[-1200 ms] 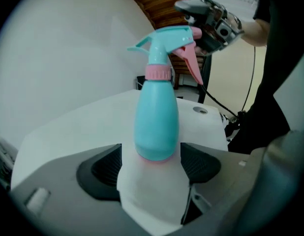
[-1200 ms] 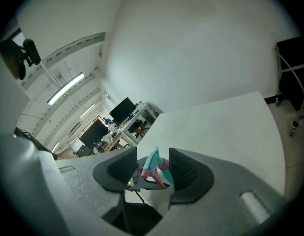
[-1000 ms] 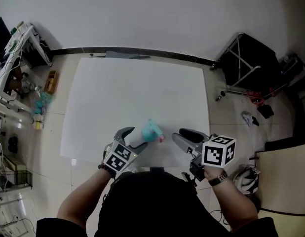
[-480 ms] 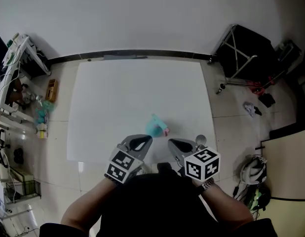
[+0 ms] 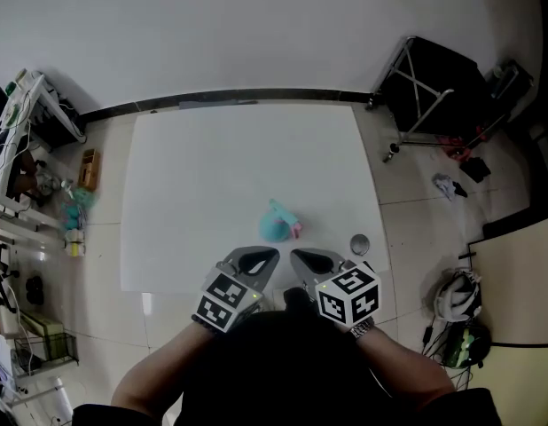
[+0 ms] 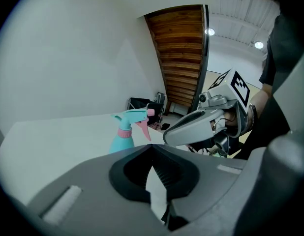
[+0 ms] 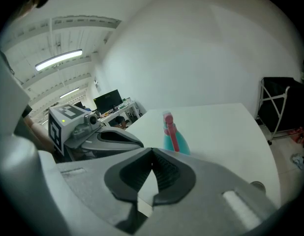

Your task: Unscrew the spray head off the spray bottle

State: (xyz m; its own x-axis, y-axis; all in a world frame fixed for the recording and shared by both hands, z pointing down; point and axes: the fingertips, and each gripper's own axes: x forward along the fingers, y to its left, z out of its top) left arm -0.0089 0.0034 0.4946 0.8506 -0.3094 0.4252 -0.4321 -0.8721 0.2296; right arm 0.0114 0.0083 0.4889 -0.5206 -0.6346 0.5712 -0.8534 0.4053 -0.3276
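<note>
White bench (image 5: 212,167) with the teal spray bottle (image 5: 275,226) upright near its front edge, pink-collared spray head (image 6: 135,114) screwed on, while left gripper (image 5: 267,259) and right gripper (image 5: 301,259) rest side by side just short of it, fingers clenched on nothing, apparently poised before reaching.

We are in what looks like a lab or office workroom: a plain white table (image 5: 212,167) stands on a pale tiled floor (image 5: 409,224) against a bare white wall (image 5: 256,25). At the left we see a rack (image 5: 33,105) cluttered with cables and small gear. Farther off, desks carry a monitor (image 7: 106,101) under ceiling strip lights (image 7: 58,59).
</note>
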